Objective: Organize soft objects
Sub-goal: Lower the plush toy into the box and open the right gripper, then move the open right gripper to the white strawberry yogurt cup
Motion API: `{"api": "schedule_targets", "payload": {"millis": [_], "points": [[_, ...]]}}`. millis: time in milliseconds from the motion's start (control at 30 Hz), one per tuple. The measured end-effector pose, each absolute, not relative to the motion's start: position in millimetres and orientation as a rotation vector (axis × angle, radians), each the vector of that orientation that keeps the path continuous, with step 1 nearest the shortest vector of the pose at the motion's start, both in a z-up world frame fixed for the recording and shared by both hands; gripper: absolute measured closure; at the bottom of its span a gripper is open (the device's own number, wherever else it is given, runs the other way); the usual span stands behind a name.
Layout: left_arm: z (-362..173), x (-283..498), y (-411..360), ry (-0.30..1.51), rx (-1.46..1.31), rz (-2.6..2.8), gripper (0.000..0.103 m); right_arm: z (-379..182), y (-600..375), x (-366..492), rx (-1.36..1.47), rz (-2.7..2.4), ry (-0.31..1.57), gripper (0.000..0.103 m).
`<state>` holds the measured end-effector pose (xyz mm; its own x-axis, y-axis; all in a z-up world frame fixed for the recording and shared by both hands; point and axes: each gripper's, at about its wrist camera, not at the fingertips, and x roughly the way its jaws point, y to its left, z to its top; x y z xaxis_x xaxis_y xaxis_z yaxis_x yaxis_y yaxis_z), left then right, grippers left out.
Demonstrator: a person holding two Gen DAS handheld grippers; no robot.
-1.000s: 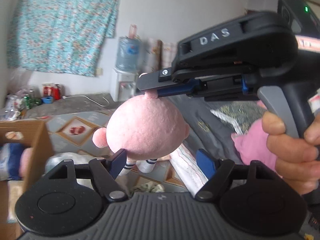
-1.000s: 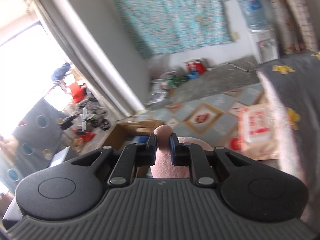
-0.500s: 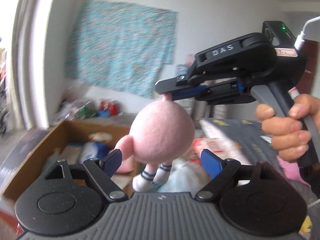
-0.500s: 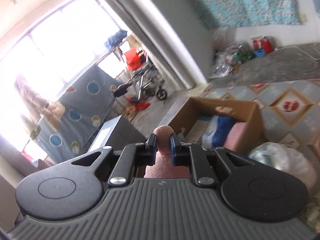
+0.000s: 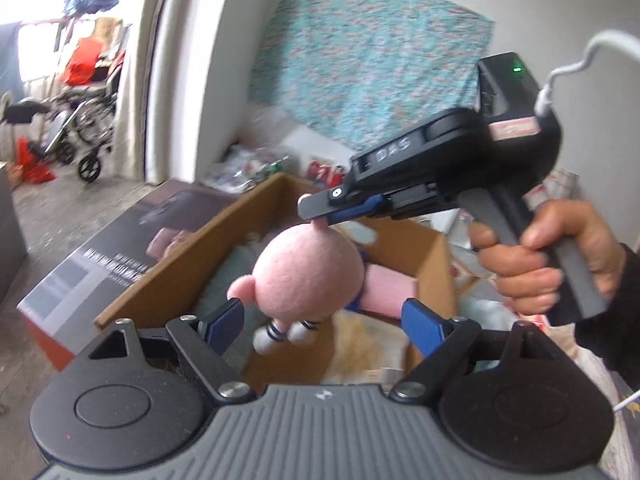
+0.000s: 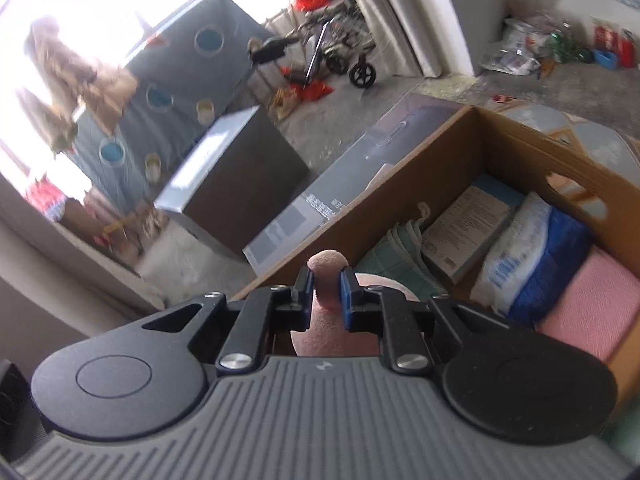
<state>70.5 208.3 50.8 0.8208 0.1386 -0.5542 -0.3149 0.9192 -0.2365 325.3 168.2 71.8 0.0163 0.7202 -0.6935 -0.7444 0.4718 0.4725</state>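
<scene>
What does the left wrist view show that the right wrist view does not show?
Only the left wrist view shows the whole pink plush toy hanging with its white feet down, the hand on the right gripper's handle, the open left gripper, and the teal cloth on the wall.

Only the right wrist view shows the box's contents clearly: a blue and white pack and a booklet.

Both show the cardboard box, the right gripper shut on the toy's nub, and the wheelchair.

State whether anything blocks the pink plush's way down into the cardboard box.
Nothing visible does. The plush hangs from the right hand-held gripper over the open box; folded items lie inside, with room left.
</scene>
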Motion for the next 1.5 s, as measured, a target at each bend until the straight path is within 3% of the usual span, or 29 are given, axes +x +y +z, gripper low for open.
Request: {"api": "schedule_targets", "payload": {"millis": [200,600,700,833,933,1300,1500], "points": [[36,55,227,0.589,-0.374,0.266,0.016,25,184,334,-0.276,1.136,1.140,0.089],[27,59,231,0.602,-0.397,0.216,0.016,1,162,327,-0.551,0.996,1.249,0.086],[26,57,231,0.611,-0.396,0.212,0.016,3,158,326,-0.564,0.965,1.245,0.076],[28,53,230,0.613,-0.384,0.216,0.016,7,148,322,-0.553,0.935,1.225,0.049],[30,50,230,0.614,-0.383,0.221,0.016,17,139,320,-0.502,0.931,1.197,0.041],[56,29,200,0.564,-0.350,0.151,0.013,117,4,266,-0.091,0.779,0.958,0.020],[64,22,151,0.545,-0.294,-0.001,0.012,126,-117,203,0.080,0.582,0.920,0.019]]}}
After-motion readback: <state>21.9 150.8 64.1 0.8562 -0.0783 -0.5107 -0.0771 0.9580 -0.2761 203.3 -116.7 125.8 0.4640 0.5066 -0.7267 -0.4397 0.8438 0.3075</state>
